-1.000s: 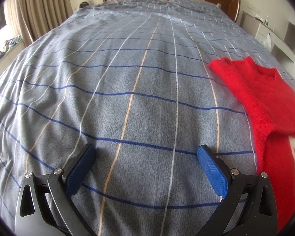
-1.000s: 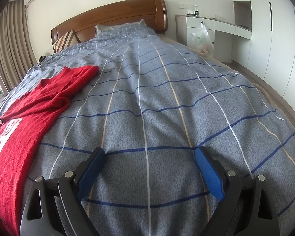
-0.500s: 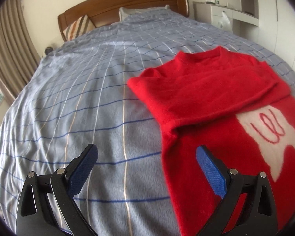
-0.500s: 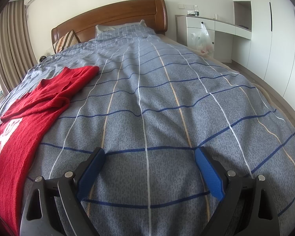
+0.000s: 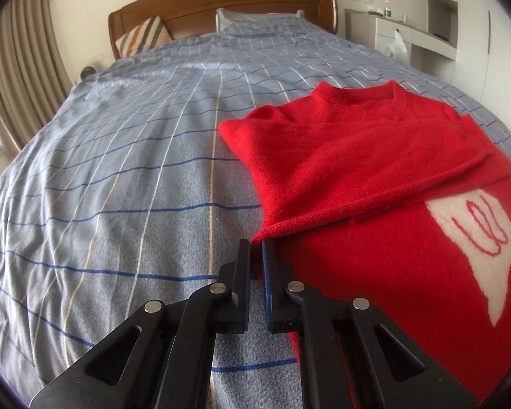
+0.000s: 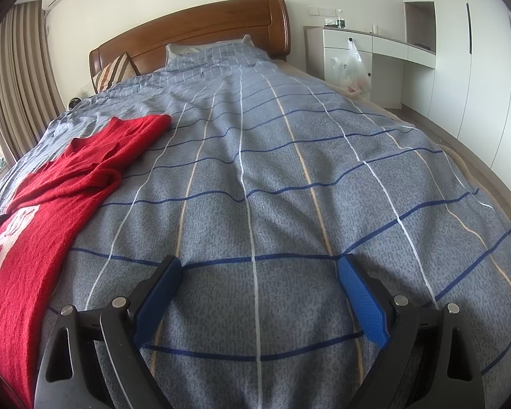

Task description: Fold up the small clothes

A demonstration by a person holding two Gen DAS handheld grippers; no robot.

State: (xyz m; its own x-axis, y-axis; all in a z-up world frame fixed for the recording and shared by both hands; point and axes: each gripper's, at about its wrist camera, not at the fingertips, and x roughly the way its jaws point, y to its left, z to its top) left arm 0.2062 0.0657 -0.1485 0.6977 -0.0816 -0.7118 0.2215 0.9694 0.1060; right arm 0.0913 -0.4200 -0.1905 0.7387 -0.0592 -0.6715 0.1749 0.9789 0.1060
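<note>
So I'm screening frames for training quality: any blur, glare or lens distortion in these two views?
Left wrist view: strong fisheye bowing of the bedspread stripes, dark corner vignette, red sweater and headboard slightly soft. Right wrist view: same bowing and vignette, focus sharper, bright daylight at the curtains, no harsh glare on the bedspread.

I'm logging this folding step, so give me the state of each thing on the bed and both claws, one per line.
Red sweater: flat on the bed, sleeve folded across the chest, body not yet folded.
Left claw: shut on the sweater's side edge, just under the folded sleeve.
Right claw: open, empty, over bare cover.
Checked bed cover: spread out, lightly wrinkled.
Striped cushion: propped against the headboard.
</note>
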